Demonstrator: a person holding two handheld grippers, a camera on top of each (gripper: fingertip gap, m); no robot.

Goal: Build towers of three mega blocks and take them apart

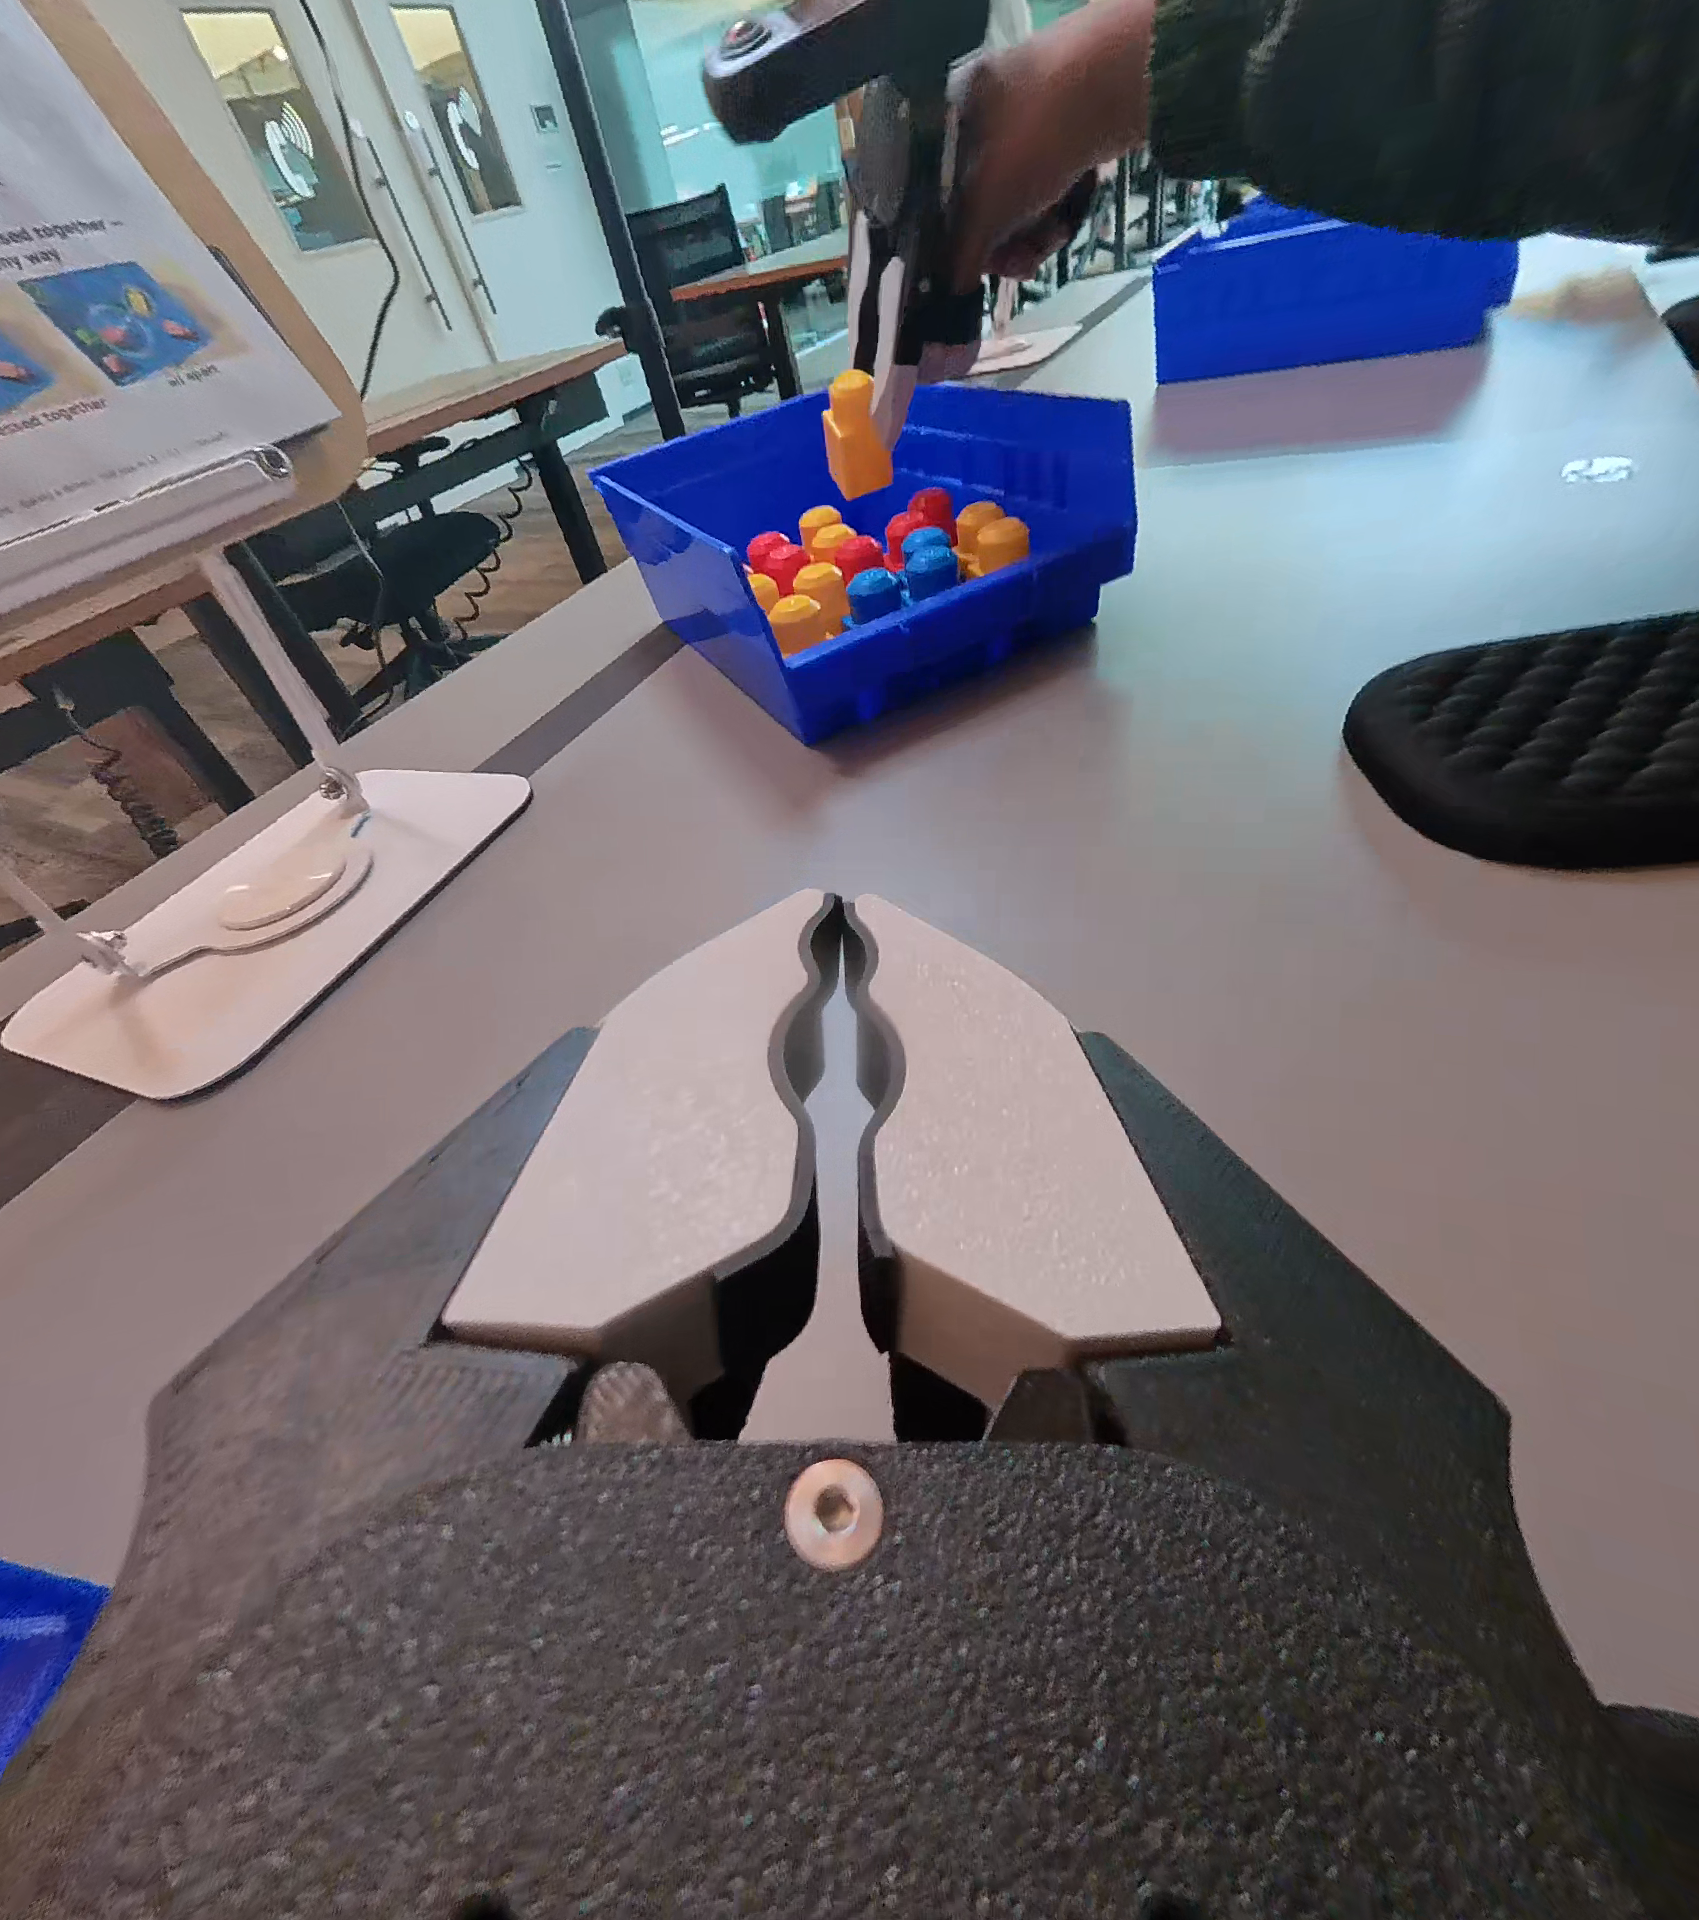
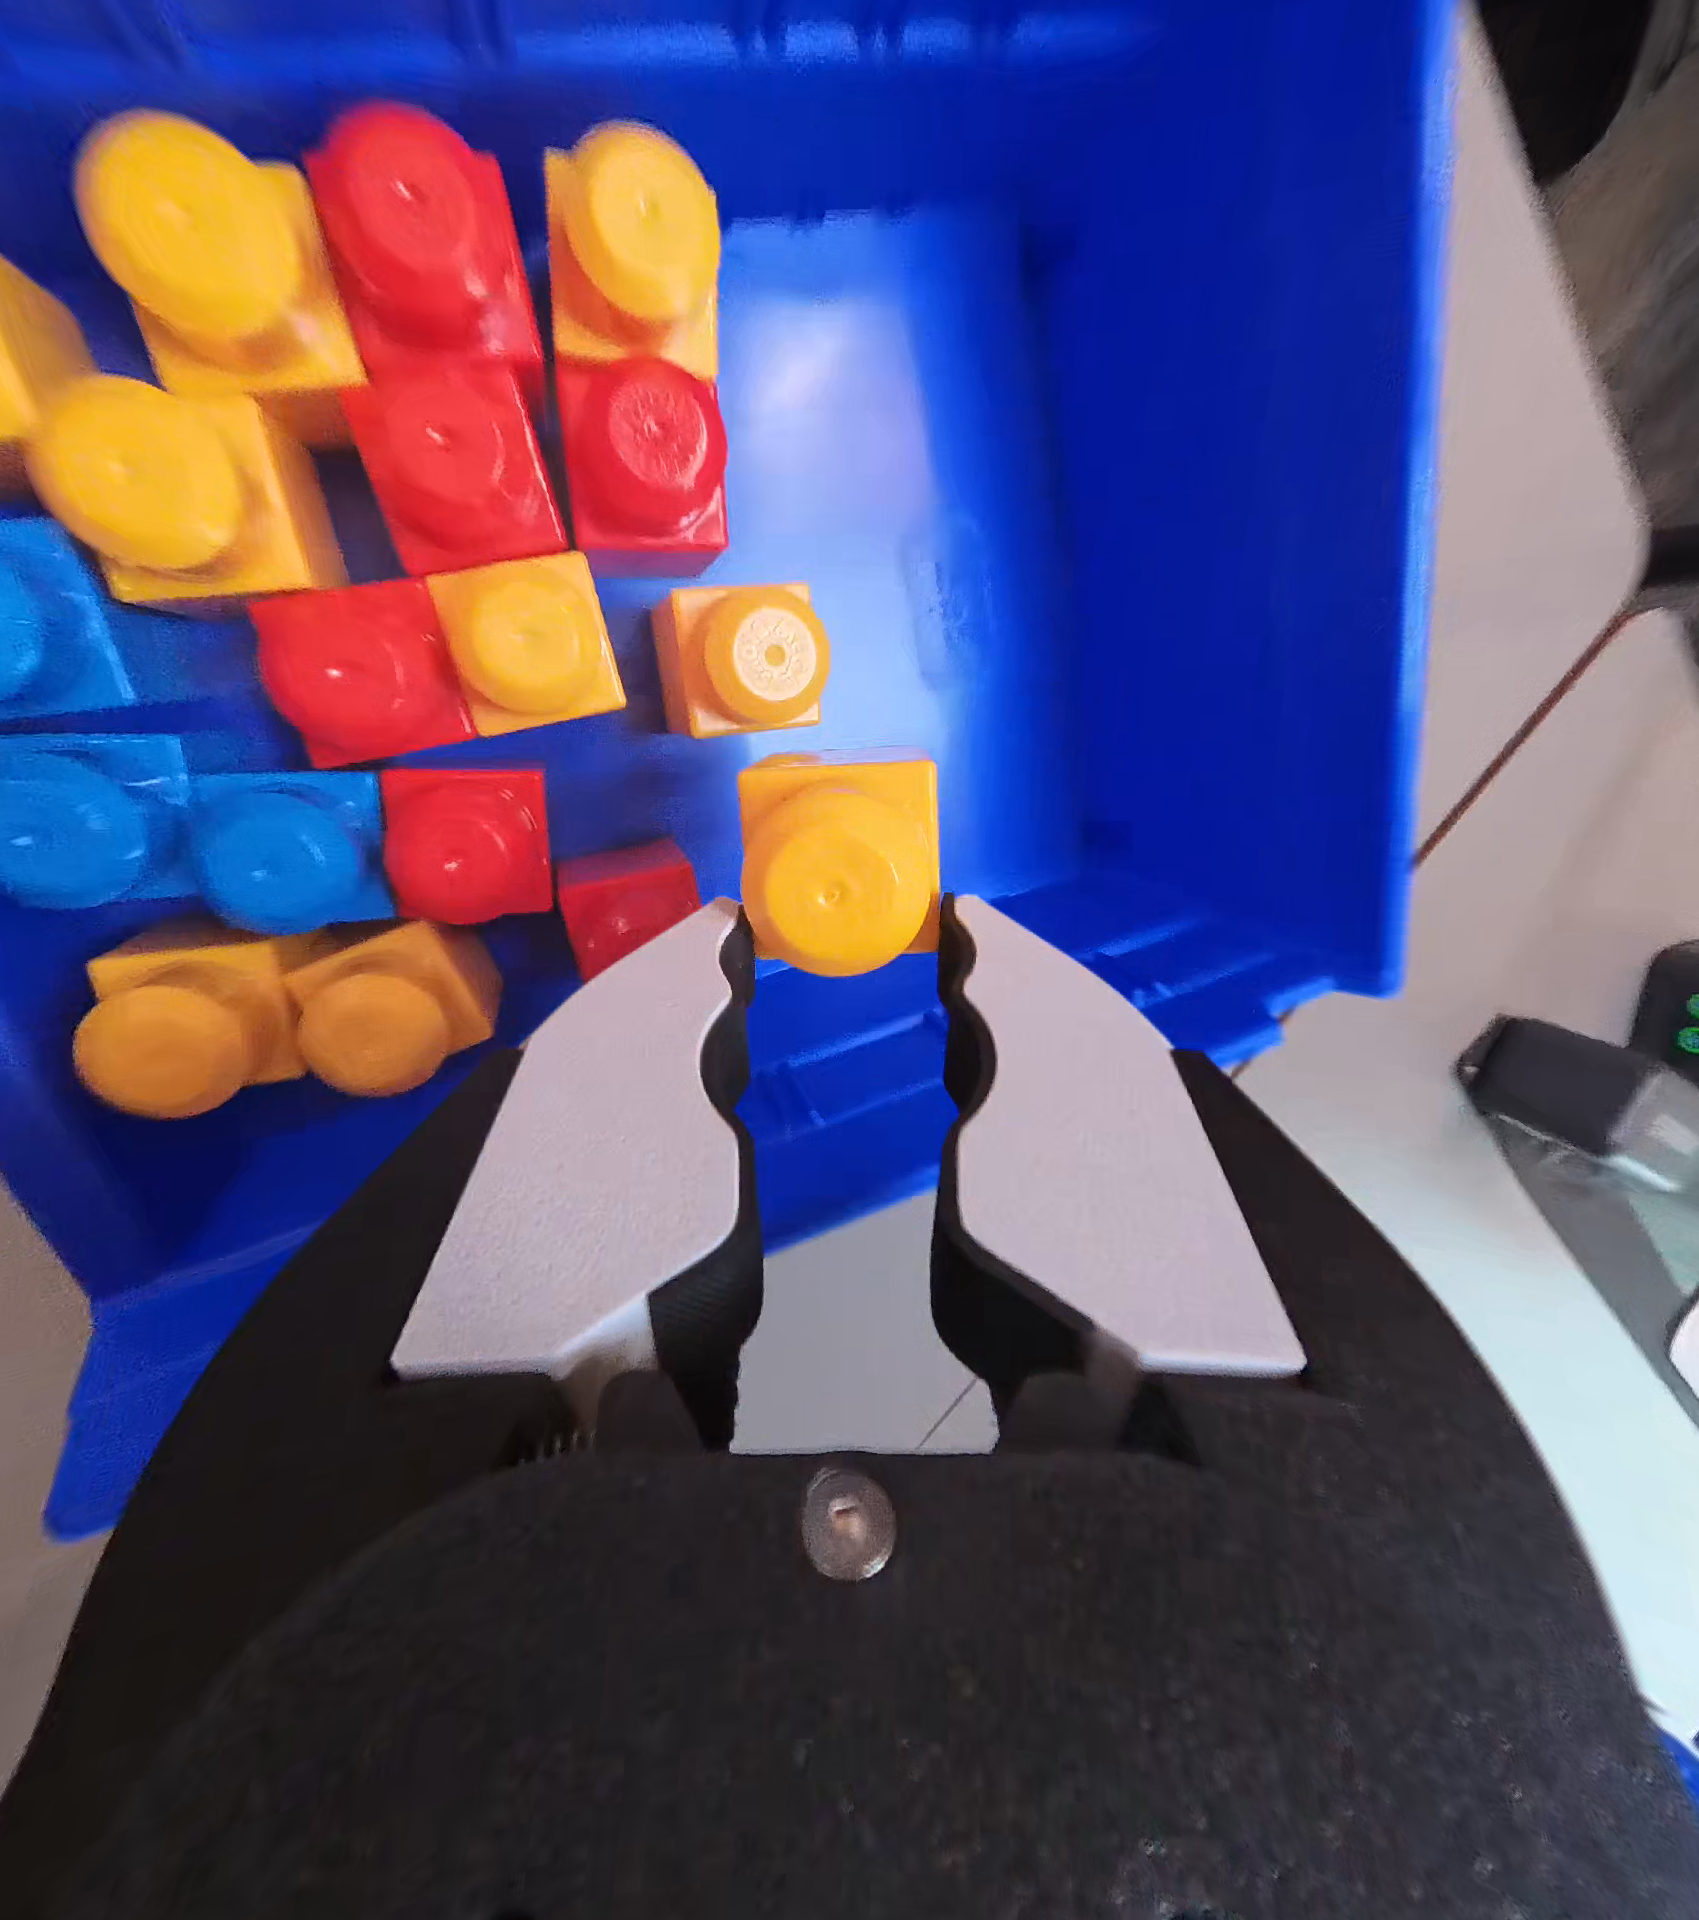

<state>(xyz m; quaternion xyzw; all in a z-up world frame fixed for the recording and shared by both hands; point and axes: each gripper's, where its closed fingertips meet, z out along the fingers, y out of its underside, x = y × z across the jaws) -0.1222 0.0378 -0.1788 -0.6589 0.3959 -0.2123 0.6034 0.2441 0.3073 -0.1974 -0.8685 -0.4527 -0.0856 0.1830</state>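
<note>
In the left wrist view, the left gripper [image 1: 840,914] is low over the grey table [image 1: 1240,1039], and its two fingers are pressed together at the tips with nothing between them. Farther ahead stands a blue bin [image 1: 1011,623] with red, yellow and blue blocks [image 1: 876,571] inside. Above the bin, the right gripper [image 1: 892,400], held by a hand [image 1: 1042,156] in a dark sleeve, carries a yellow block [image 1: 855,436] in the air, clear of the others. On the left is a paper sheet on a stand [image 1: 232,935], on the right a black mat [image 1: 1593,738], and behind it a second blue bin [image 1: 1323,301].

In the right wrist view, the right gripper [image 2: 843,925] looks down into the blue bin [image 2: 1240,520]. Its fingers are partly apart and pinch the yellow block [image 2: 840,862] at the tips, by its round knob. The other blocks [image 2: 409,520] lie to the left in the bin, somewhat blurred; one single yellow block [image 2: 741,660] sits just beyond the held one.
</note>
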